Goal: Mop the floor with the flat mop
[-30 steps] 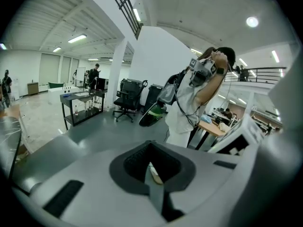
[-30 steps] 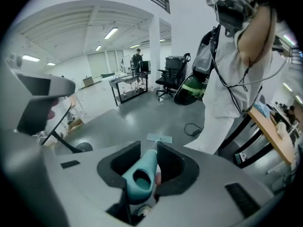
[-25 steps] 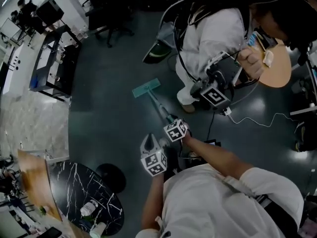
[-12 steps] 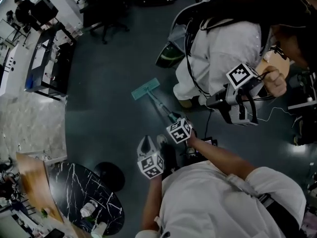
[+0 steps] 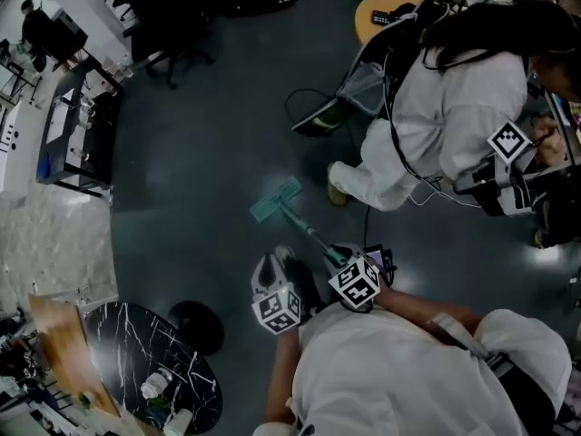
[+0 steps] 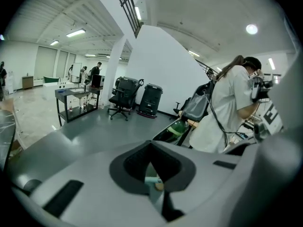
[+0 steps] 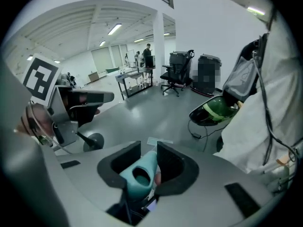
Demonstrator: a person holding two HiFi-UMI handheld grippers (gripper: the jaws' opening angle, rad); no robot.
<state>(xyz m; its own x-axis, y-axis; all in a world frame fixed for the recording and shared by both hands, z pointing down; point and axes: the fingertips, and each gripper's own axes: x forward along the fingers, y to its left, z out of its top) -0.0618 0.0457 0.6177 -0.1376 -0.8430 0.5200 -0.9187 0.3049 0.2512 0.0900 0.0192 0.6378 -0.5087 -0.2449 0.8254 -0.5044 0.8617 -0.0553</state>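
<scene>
The flat mop has a teal head (image 5: 275, 199) lying flat on the dark floor, and its thin handle (image 5: 313, 234) slants back toward me. My right gripper (image 5: 343, 260) is shut on the handle's hollow teal top end (image 7: 142, 171), and the mop head (image 7: 160, 142) shows just beyond the jaws. My left gripper (image 5: 272, 262) hangs left of the handle and apart from it. In the left gripper view, the left gripper (image 6: 152, 176) has its black pads together, with only a teal sliver showing in the gap.
A person in a white coat (image 5: 436, 125) stands close at the right, holding grippers (image 5: 508, 141). A green-and-black bag (image 5: 320, 121) and cables lie on the floor ahead. A black marble round table (image 5: 150, 357) is at the lower left, a bench (image 5: 68, 139) at the left, and office chairs (image 6: 122, 98) beyond.
The mop head and my right gripper have come back toward me. The person in white has shifted to the right and further off. The left gripper has hardly moved.
</scene>
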